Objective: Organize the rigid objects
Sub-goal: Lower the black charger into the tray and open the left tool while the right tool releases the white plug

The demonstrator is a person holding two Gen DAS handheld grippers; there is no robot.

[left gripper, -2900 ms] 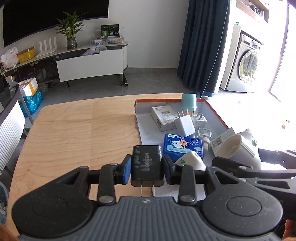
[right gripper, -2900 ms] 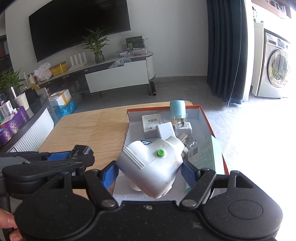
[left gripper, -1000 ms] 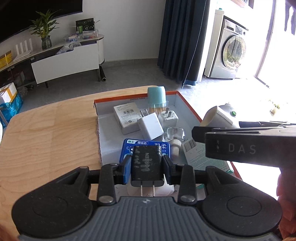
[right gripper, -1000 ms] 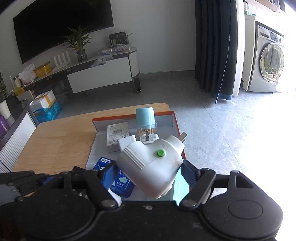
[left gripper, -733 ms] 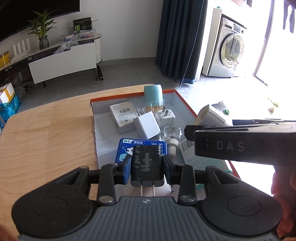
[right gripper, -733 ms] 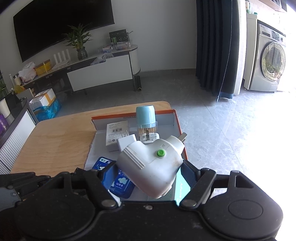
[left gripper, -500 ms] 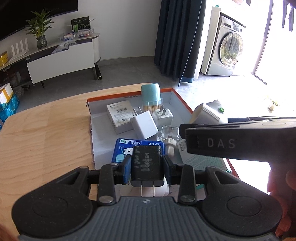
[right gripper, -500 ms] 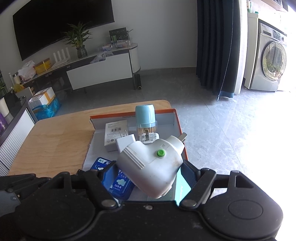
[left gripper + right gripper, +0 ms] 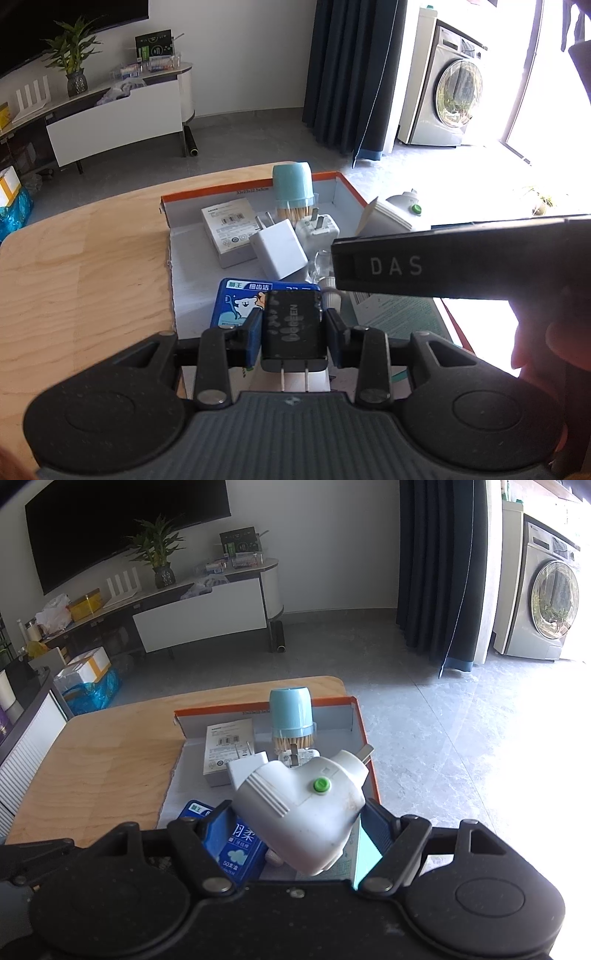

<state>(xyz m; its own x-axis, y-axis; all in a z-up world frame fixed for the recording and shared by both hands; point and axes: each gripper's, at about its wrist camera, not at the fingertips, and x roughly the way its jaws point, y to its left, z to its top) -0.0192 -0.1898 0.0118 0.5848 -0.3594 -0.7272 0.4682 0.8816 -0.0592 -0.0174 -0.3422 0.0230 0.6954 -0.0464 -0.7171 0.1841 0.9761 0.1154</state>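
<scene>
My left gripper [image 9: 293, 332] is shut on a black charger [image 9: 293, 326], prongs toward the camera, held over the near part of an orange-rimmed box [image 9: 207, 195]. My right gripper [image 9: 295, 823] is shut on a white plug adapter with a green button [image 9: 306, 805], held above the same box [image 9: 364, 731]; the adapter also shows in the left wrist view [image 9: 391, 218]. In the box lie a blue floss box [image 9: 240, 299], a white carton [image 9: 229, 229], a white charger cube [image 9: 279, 253], a second white plug [image 9: 317, 230] and a teal-capped toothpick jar [image 9: 293, 188].
The box sits at the right end of a wooden table [image 9: 81, 266], close to the table's right edge. A paper leaflet [image 9: 395, 314] lies at the box's right side. The right gripper's body [image 9: 443, 258] crosses the left wrist view. Floor and a washing machine [image 9: 550, 602] lie beyond.
Both grippers have moved right, from beside the box to over it, each still holding its object. In the last half second the shift is small.
</scene>
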